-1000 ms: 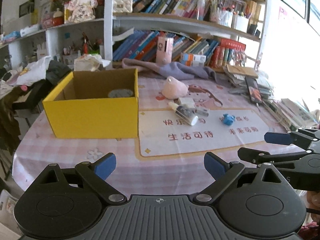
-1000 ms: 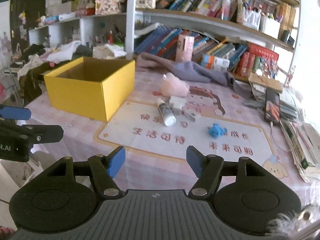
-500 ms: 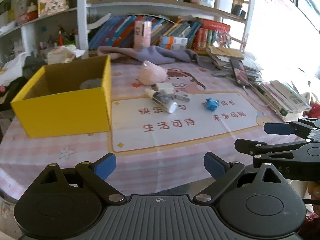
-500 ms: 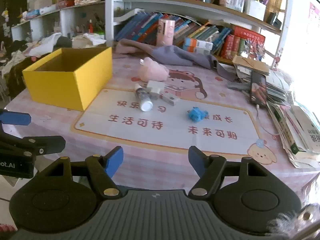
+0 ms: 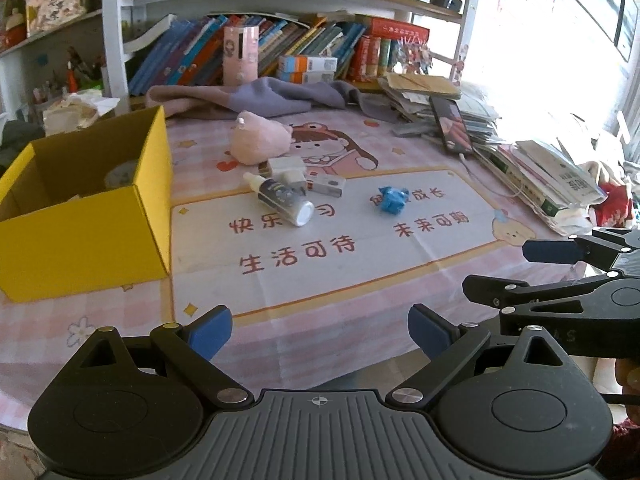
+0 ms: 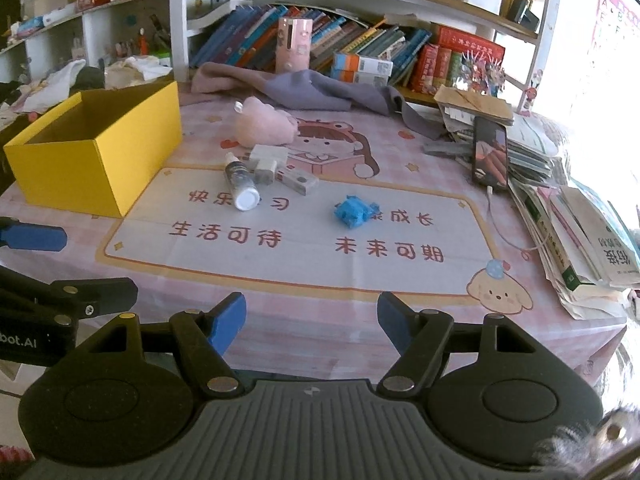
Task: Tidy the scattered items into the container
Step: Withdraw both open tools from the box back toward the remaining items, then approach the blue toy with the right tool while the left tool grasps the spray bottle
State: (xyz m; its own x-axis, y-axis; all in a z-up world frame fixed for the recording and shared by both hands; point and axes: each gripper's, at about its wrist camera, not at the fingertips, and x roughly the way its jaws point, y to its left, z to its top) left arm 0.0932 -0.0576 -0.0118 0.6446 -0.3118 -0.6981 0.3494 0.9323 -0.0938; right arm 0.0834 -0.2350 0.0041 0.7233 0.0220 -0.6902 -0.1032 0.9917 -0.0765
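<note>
A yellow cardboard box (image 5: 92,236) (image 6: 100,152) stands open on the left of the table, with a round grey item (image 5: 120,174) inside. On the mat to its right lie a small white-capped bottle (image 5: 282,200) (image 6: 240,184), a white adapter (image 5: 286,168), a small grey-white block (image 5: 326,186), a blue toy (image 5: 392,200) (image 6: 352,212) and a pink plush (image 5: 258,142). My left gripper (image 5: 320,330) hovers open and empty over the table's near edge. My right gripper (image 6: 311,320), to its right, is open and empty too.
A phone (image 6: 490,152) rests on a pile of books and papers (image 6: 580,232) along the table's right side. A purple cloth (image 6: 312,92) lies at the back in front of crowded bookshelves (image 6: 360,48). Clothes are piled beyond the box on the left.
Both grippers have come closer to the table and tilted down, so the items look larger. The box has slid left in both views. The right jaws stand slightly wider.
</note>
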